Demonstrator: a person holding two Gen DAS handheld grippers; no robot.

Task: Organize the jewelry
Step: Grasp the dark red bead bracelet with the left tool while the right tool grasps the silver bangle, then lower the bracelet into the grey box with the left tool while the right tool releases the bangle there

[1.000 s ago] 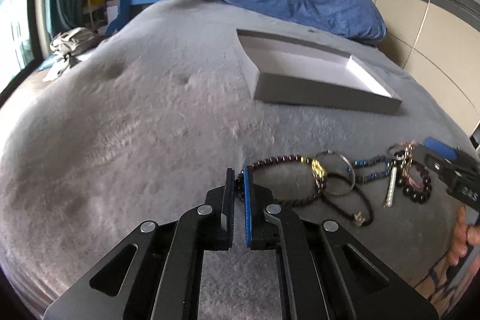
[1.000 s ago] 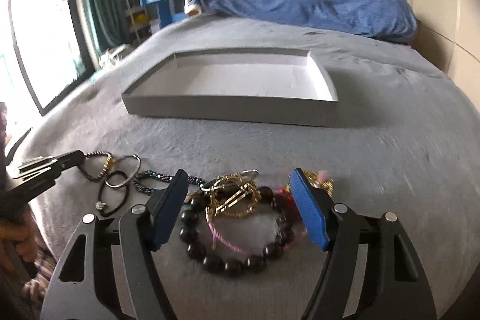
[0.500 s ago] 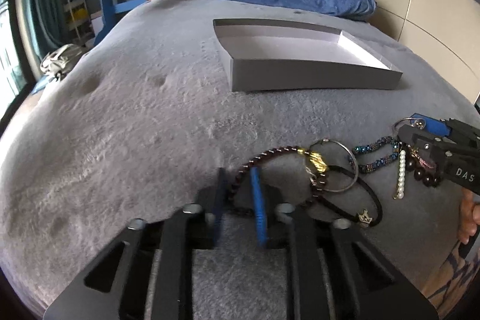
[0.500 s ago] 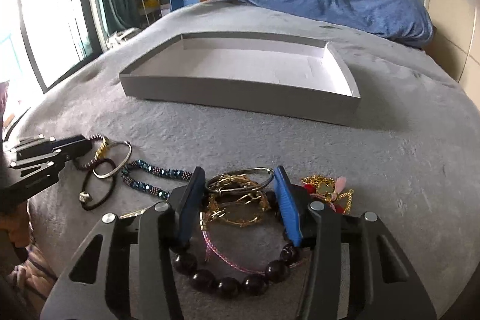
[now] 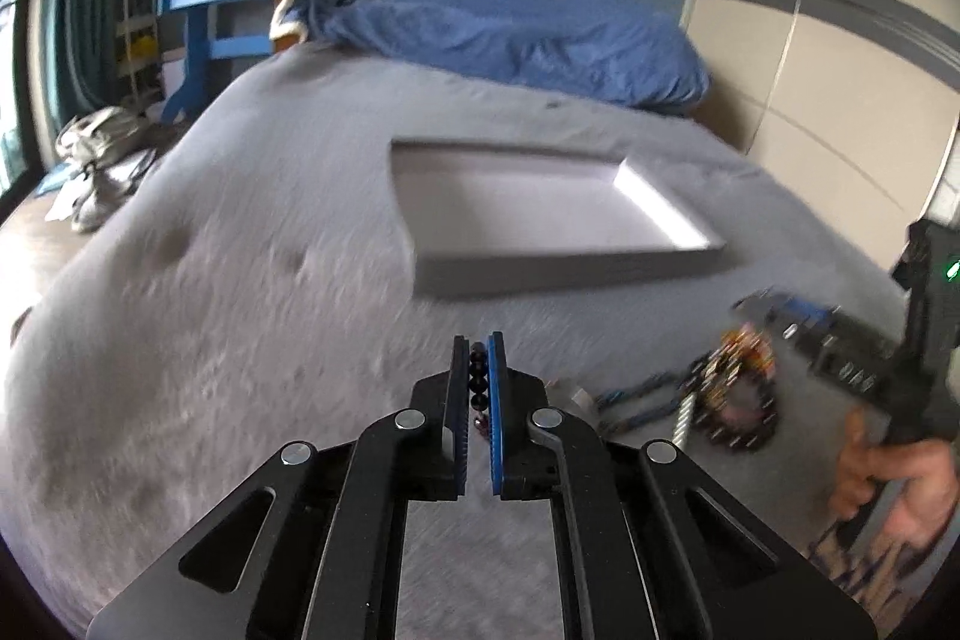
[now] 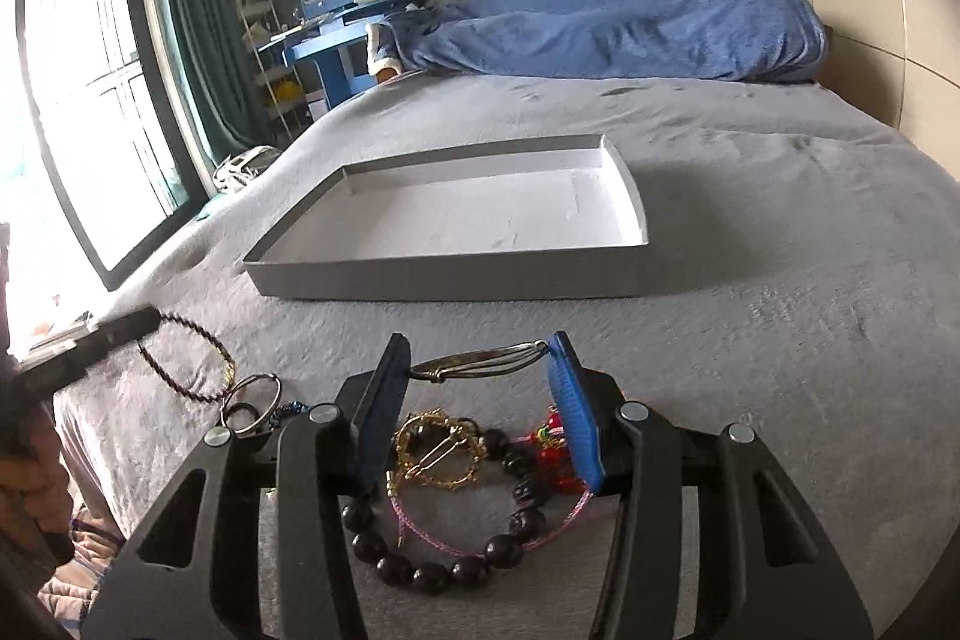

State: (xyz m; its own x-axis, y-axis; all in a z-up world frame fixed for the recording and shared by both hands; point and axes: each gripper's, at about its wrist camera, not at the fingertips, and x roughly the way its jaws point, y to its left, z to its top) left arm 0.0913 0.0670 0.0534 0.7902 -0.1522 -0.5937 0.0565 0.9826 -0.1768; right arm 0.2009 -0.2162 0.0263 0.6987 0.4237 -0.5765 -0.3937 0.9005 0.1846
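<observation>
Both tools have lifted off the bed: left tool (image 5: 478,349) is pinching the dark bead strand (image 5: 478,379), right tool (image 6: 480,361) clamps the metal bangle (image 6: 480,361). Carry each level over the grey tray (image 6: 456,274), releasing low.

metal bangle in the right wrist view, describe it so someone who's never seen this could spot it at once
Start at the grey bed and the shallow white box lying on it. Just in front of the box, the right hand-held gripper clamps the metal bangle between its blue pads, clear of the bedding. Unlike the dark bead bracelet and gold pieces lying below, it is a plain thin wire hoop, seen nearly edge-on.
</observation>
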